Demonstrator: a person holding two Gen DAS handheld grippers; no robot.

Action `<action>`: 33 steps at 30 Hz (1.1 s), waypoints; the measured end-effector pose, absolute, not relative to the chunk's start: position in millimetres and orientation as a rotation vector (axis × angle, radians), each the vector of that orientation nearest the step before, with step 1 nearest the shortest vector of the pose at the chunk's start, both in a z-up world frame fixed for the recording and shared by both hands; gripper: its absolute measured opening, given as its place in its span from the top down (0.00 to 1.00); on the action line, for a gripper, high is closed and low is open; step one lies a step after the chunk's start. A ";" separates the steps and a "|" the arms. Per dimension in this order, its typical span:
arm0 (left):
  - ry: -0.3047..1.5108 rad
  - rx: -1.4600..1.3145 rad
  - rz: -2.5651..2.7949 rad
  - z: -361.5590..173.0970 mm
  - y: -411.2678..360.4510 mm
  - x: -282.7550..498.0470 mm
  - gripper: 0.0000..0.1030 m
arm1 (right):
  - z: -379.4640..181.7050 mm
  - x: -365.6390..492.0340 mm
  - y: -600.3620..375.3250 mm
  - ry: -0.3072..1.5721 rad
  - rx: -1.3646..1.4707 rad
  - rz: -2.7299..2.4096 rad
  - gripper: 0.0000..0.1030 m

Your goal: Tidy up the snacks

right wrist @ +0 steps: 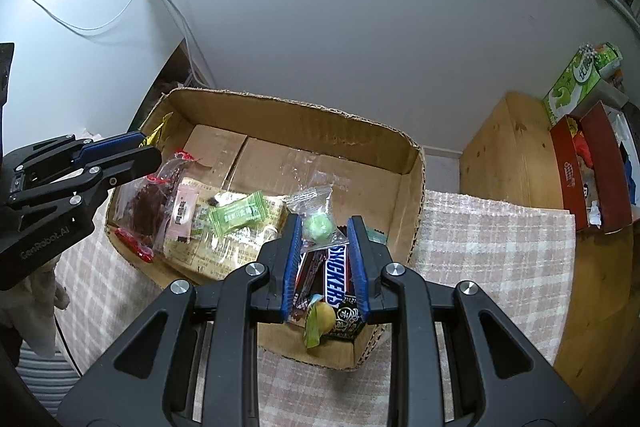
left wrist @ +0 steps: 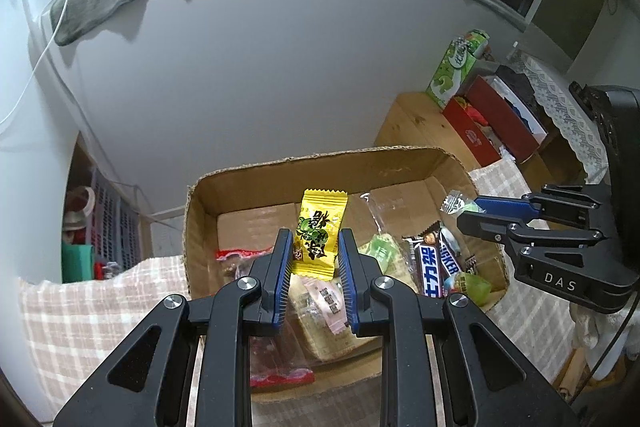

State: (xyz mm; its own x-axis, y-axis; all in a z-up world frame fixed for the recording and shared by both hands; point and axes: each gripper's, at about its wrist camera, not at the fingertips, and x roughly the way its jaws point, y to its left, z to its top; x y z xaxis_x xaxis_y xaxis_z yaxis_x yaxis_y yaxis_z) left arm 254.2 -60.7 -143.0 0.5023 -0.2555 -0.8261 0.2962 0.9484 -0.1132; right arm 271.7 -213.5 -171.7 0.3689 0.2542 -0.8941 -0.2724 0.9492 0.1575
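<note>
Gripping crinkly yellow packet [left wrist: 316, 233], perhaps foil, tongs [left wrist: 314, 241].

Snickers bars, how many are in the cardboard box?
2. Both Snickers bars lie side by side at the cardboard box's right end, under the right gripper. More could be hidden beneath the other snacks.

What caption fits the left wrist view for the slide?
Left gripper holds a yellow candy packet above the cardboard box of snacks; right gripper alongside holds a clear-wrapped candy.
</note>
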 end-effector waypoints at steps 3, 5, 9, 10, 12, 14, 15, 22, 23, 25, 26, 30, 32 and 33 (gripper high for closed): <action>0.989 0.044 -0.329 -142.9 -60.9 259.1 0.80 | -172.6 275.9 -212.9 1.141 -0.023 0.333 0.76; 0.988 0.040 -0.323 -142.4 -60.9 262.4 0.79 | -172.7 279.7 -212.7 1.142 -0.024 0.330 0.76; 0.988 0.042 -0.323 -141.3 -61.4 266.4 0.77 | -169.1 282.0 -211.8 1.129 -0.023 0.330 0.76; 0.986 0.046 -0.323 -140.8 -61.9 266.3 0.73 | -168.4 282.2 -211.0 1.129 -0.029 0.328 0.71; 0.984 0.047 -0.318 -139.9 -62.1 266.0 0.65 | -167.5 282.5 -209.8 1.131 -0.033 0.327 0.59; 0.982 0.043 -0.312 -138.8 -62.1 265.0 0.62 | -165.2 280.8 -209.9 1.119 -0.039 0.319 0.50; 0.982 0.044 -0.308 -138.7 -62.3 264.9 0.62 | -164.0 280.0 -209.8 1.112 -0.041 0.316 0.46; 0.973 0.047 -0.287 -136.0 -60.9 260.2 0.58 | -162.2 275.6 -211.7 1.113 -0.045 0.306 0.46; 0.972 0.048 -0.286 -135.7 -60.8 259.3 0.58 | -161.8 274.6 -212.2 1.114 -0.044 0.305 0.46; 0.965 0.049 -0.282 -134.2 -60.3 257.1 0.58 | -160.9 272.1 -213.3 1.115 -0.040 0.305 0.46; 0.963 0.049 -0.281 -133.5 -60.1 255.8 0.58 | -160.2 271.2 -213.4 1.114 -0.041 0.305 0.46; 0.955 0.044 -0.275 -130.9 -59.0 251.4 0.58 | -158.0 264.8 -213.5 1.108 -0.050 0.306 0.46; 0.954 0.042 -0.274 -130.4 -58.4 249.6 0.58 | -156.9 261.5 -213.0 1.105 -0.057 0.306 0.46; 0.954 0.043 -0.273 -130.3 -58.2 248.7 0.58 | -156.0 260.4 -212.6 1.104 -0.058 0.307 0.46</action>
